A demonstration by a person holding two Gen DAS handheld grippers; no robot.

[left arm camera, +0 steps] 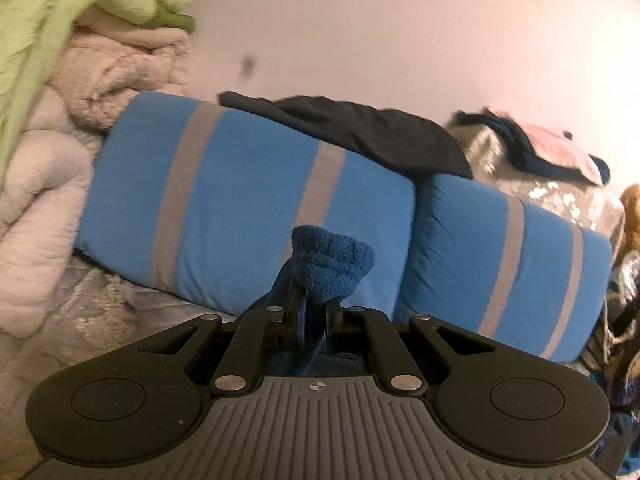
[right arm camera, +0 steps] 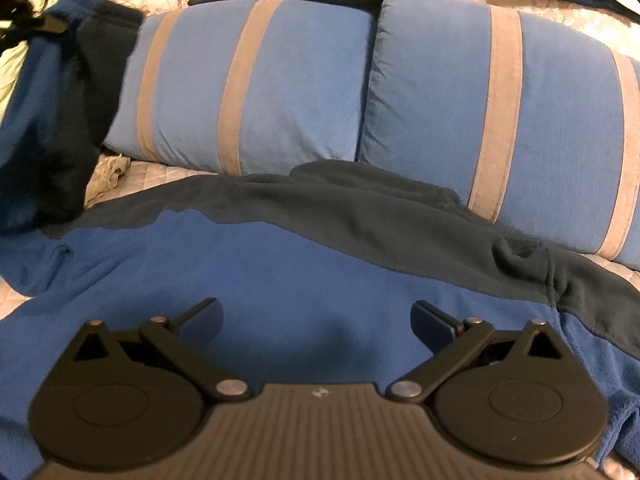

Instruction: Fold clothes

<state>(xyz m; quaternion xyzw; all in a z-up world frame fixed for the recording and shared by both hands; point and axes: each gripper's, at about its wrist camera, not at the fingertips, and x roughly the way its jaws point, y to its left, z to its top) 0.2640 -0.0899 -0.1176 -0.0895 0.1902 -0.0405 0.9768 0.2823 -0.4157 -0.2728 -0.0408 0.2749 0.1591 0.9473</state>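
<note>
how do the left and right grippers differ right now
The left gripper has its fingers shut on a bunched piece of the blue fleece garment, lifted up in front of the striped pillows. The right gripper has its fingers spread wide and holds nothing; it hangs over the flat part of the same garment. Both are black and face the pillows.

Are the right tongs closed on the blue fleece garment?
No, the right tongs stand wide open above the blue fleece garment, with nothing between their fingers.
</note>
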